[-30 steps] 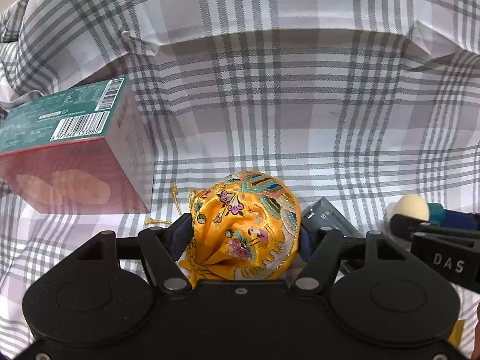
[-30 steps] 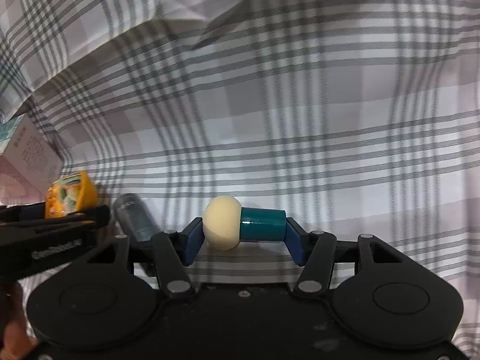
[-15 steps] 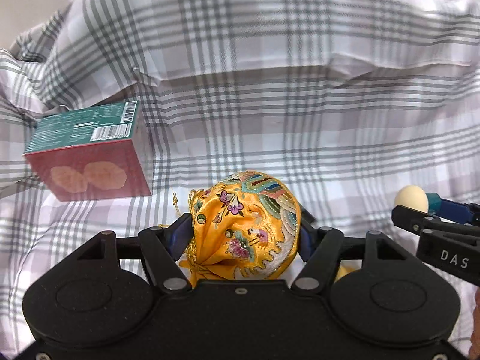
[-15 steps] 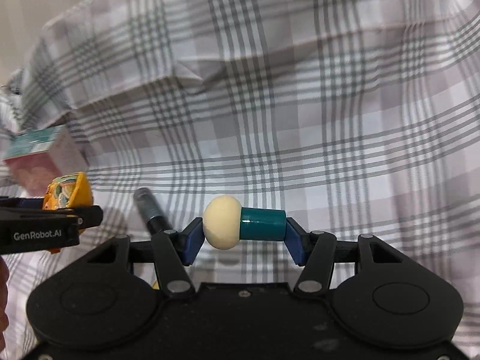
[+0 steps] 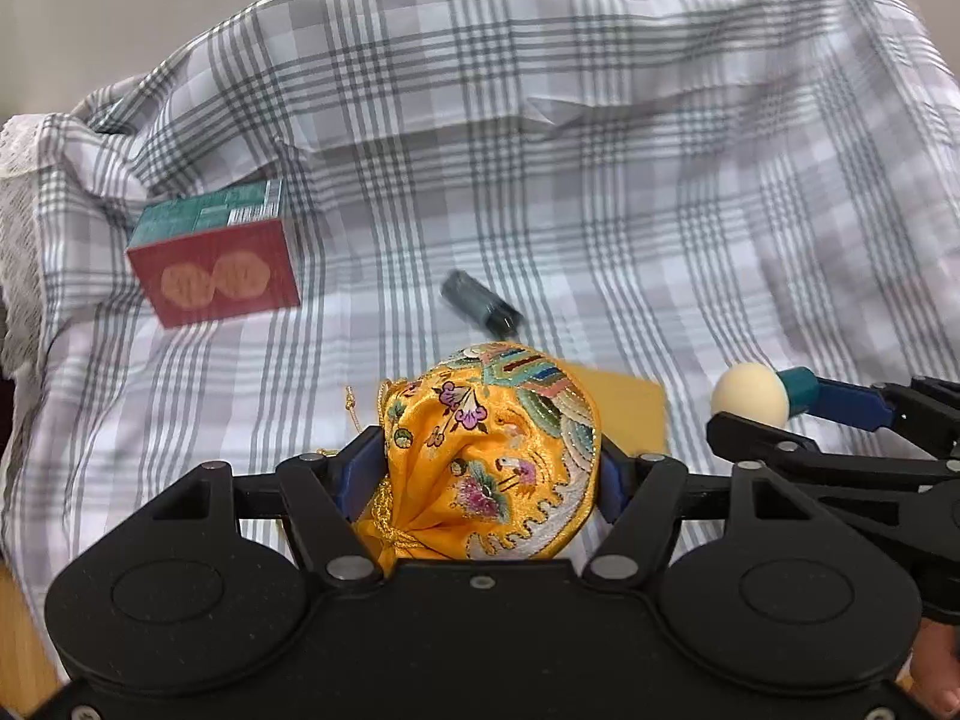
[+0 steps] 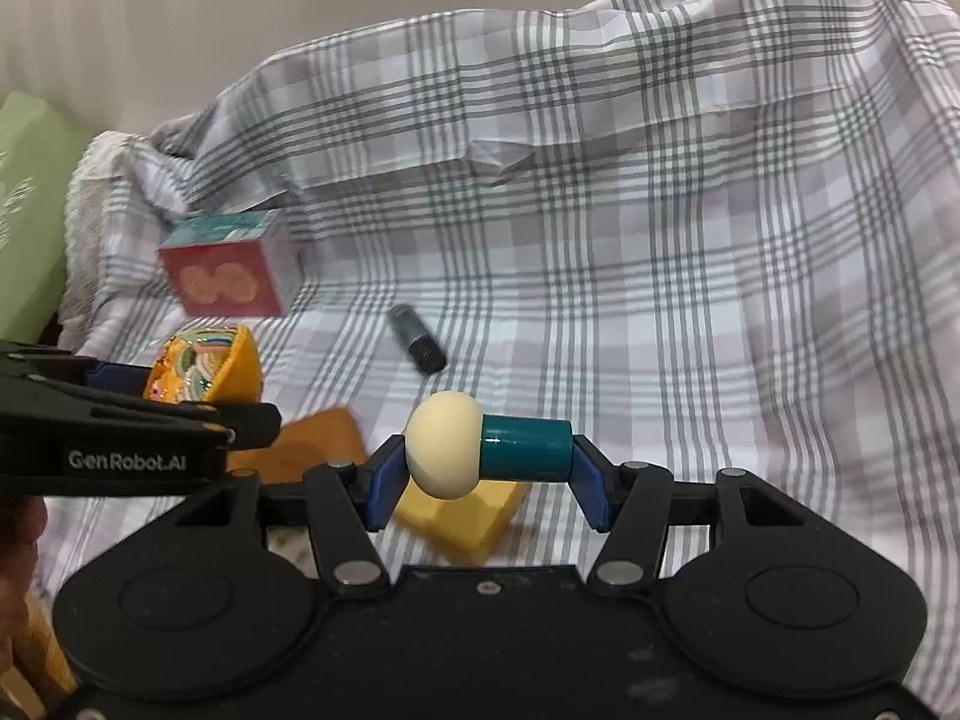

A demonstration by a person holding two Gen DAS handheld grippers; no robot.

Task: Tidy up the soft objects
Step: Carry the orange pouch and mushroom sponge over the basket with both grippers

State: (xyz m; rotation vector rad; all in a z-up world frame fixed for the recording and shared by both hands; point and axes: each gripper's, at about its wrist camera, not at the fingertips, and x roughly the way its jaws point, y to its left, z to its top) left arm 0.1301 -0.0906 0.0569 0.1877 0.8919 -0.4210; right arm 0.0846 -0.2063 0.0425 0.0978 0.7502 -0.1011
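1. Left gripper (image 5: pixel 489 471): closed on the embroidered yellow pouch (image 5: pixel 489 450), blue pads pressed into both flanks; the pouch bulges above the fingers, its gathered neck and gold cord pointing back toward the gripper body. Held clear above the plaid cloth (image 5: pixel 600 210).
2. Right gripper (image 6: pixel 486 459): closed on the mushroom-shaped toy (image 6: pixel 486 450), cream cap against the left pad, teal stem against the right. Long axis runs straight across the jaws, so the grip is end to end.
3. Plaid cloth: carries the remaining items; rumpled folds along its far edge.
4. Red and teal box (image 5: pixel 213 255): toward the cloth's far left, well apart from both grippers.
5. Dark cylinder (image 5: pixel 480 303): lying near the cloth's middle, just beyond the pouch, axis running diagonally.
6. Orange flat piece (image 5: pixel 630 405) and yellow block (image 6: pixel 474 516): on the cloth under the two grippers.
7. Governing relation: both grippers are loaded and side by side, the left one nearer the box; no sorting container is identifiable, so the destination cannot be told. Judgement: both items lifted, placement not yet done.
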